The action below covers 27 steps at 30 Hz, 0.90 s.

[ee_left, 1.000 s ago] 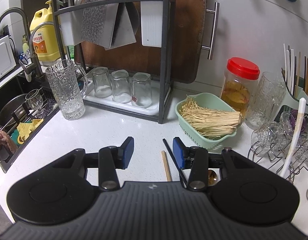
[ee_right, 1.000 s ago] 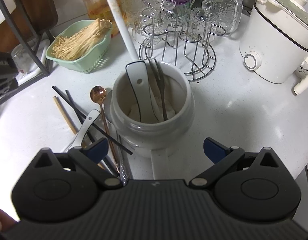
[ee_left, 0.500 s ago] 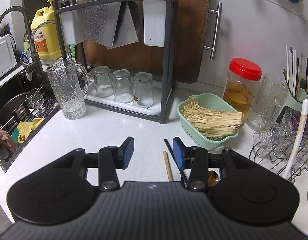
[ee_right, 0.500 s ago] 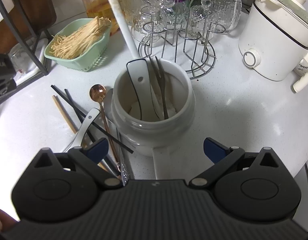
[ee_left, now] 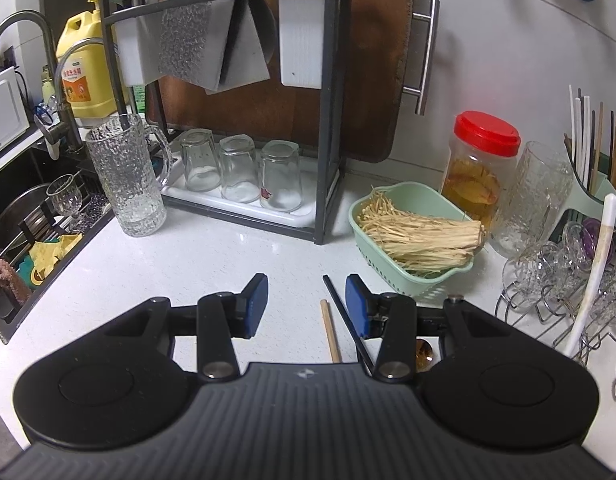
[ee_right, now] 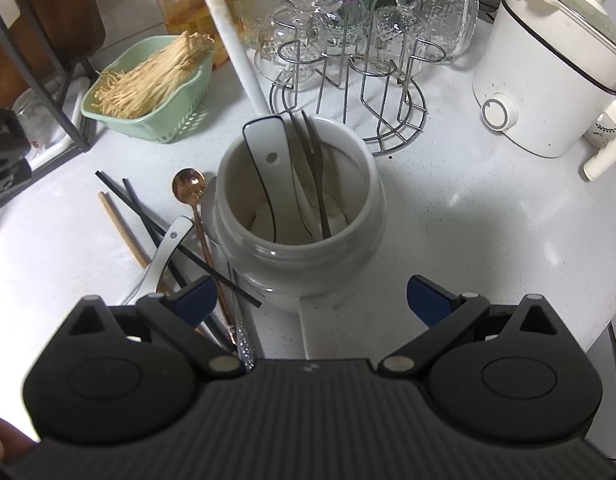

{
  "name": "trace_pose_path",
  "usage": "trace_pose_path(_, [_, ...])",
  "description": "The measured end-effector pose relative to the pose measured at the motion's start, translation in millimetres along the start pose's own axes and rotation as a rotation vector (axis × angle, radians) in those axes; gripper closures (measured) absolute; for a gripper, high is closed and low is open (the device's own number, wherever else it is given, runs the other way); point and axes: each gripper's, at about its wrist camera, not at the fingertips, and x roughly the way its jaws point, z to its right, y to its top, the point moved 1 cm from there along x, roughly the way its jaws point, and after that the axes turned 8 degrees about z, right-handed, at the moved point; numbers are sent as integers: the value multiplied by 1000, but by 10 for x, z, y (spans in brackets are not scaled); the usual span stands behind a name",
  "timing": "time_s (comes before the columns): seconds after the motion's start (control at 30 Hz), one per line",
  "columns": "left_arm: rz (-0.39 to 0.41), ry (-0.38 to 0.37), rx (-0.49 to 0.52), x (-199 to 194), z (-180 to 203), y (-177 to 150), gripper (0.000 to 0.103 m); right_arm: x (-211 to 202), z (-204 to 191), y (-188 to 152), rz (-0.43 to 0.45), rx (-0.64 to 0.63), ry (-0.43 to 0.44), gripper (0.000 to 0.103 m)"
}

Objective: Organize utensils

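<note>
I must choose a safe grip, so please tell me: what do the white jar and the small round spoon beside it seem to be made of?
The jar looks like glazed ceramic: thick white wall, soft sheen. The small spoon looks like copper-coloured polished metal: its bowl gives a bright reflection, though it may only be plated.

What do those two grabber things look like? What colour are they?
Both look alike. The left tool and right tool have matte black bodies with ridged tops, two round discs, silver pivot pins, a tiny pale logo, and blue pads on black fingers. No cables show.
</note>
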Motion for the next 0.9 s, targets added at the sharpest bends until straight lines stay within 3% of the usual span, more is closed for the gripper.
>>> trace_pose_path(0.2, [-32, -30, 24, 20, -4, -17, 54, 1, 28, -9, 18, -29, 19, 0])
trace_pose_path(0.53, [-136, -53, -46, 171, -416, -33, 54, -10, 266, -12, 52, -16, 97, 0])
trace_pose_path(0.73, [-265, -163, -44, 401, -583, -170, 54, -15, 320, -64, 87, -40, 170, 0])
trace_pose_path(0.9, [-354, -326, 10, 558, -609, -330, 54, -26, 413, -75, 143, -31, 243, 1])
